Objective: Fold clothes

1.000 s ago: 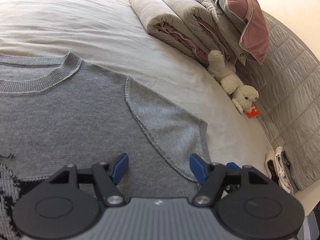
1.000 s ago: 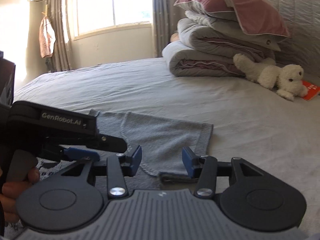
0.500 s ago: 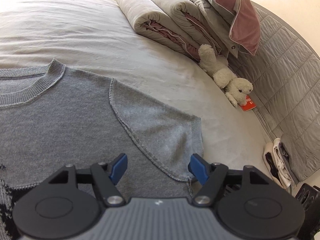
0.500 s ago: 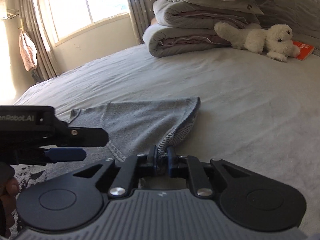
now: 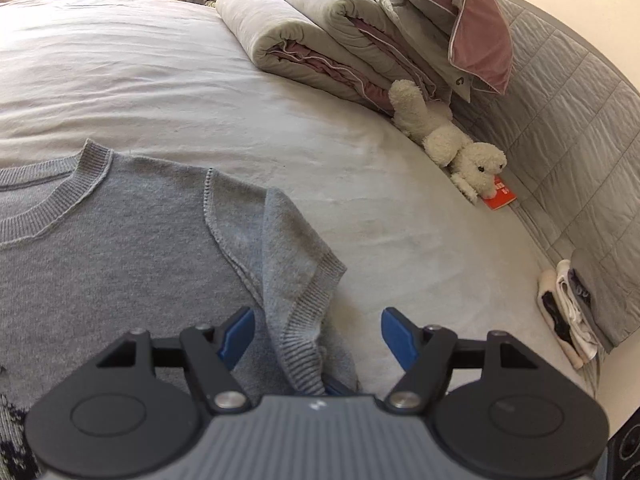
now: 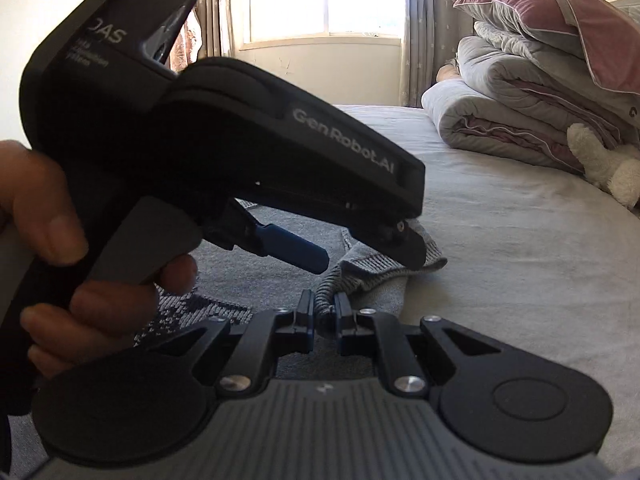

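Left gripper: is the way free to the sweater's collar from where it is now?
Probably yes. The left gripper is open over the sweater, and only flat knit lies between it and the collar. The right gripper pinches the sleeve, off to the side.

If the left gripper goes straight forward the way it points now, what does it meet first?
Probably the sweater's sleeve, bunched up between the open left gripper's fingers. Beyond the sleeve there is only bare bed sheet. Depth is hard to judge here.

matt grey knit sweater
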`<state>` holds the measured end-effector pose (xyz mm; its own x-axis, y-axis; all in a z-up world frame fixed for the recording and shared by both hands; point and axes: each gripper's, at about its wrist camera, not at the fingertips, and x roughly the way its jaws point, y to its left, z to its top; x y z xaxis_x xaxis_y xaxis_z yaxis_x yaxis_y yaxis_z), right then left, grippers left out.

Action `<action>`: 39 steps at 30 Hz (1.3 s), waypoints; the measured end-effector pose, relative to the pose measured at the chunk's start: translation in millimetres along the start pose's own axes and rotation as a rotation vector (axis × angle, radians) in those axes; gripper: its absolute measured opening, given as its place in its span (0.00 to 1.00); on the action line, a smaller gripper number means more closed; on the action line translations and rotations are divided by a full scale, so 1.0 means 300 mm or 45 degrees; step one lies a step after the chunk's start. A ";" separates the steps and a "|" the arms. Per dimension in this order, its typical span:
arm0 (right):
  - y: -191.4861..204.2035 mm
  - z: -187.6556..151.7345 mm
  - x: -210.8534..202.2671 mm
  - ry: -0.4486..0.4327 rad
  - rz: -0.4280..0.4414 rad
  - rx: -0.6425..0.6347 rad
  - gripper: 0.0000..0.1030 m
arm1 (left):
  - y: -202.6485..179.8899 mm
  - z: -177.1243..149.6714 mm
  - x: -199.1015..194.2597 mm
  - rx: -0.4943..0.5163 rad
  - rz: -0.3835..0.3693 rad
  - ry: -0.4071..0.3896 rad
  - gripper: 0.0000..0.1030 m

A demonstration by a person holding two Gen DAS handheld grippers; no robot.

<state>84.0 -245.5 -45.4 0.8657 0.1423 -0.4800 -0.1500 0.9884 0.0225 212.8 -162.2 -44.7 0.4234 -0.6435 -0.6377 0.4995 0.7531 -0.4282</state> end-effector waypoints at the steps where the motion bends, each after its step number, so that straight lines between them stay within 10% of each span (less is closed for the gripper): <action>1: -0.003 -0.001 0.002 0.003 0.001 0.003 0.12 | -0.005 0.000 0.007 0.024 0.018 -0.001 0.68; 7: -0.018 -0.001 0.009 0.021 0.014 0.022 0.13 | -0.046 0.015 0.054 0.207 0.194 0.004 0.62; 14: -0.029 0.003 0.017 0.038 0.025 0.044 0.16 | 0.010 0.026 0.054 0.125 0.258 -0.037 0.26; 22: -0.022 0.006 0.014 0.029 0.002 0.026 0.18 | 0.143 0.012 -0.019 -0.206 0.237 -0.155 0.25; 26: -0.010 0.006 0.022 0.047 -0.021 -0.027 0.24 | 0.175 0.003 -0.026 -0.322 0.113 -0.166 0.46; 28: -0.003 0.004 0.031 0.066 -0.034 -0.059 0.24 | 0.163 0.003 -0.021 -0.305 0.137 -0.173 0.35; 29: -0.002 0.005 0.033 0.067 -0.032 -0.065 0.24 | 0.153 0.008 -0.014 -0.276 0.178 -0.169 0.08; 30: -0.002 0.007 0.034 0.072 -0.021 -0.063 0.24 | 0.146 0.014 -0.008 -0.251 0.206 -0.163 0.02; 32: 0.015 0.014 0.025 0.081 0.008 -0.054 0.05 | 0.142 0.034 -0.012 -0.202 0.218 -0.184 0.02; 39: 0.091 0.077 0.023 0.034 0.093 -0.052 0.05 | 0.185 0.094 -0.073 -0.146 0.213 -0.260 0.02</action>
<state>97.0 -216.3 -27.9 0.8387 0.2122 -0.5016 -0.2323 0.9724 0.0230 252.6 -110.1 -36.5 0.6421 -0.5148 -0.5681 0.3260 0.8540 -0.4053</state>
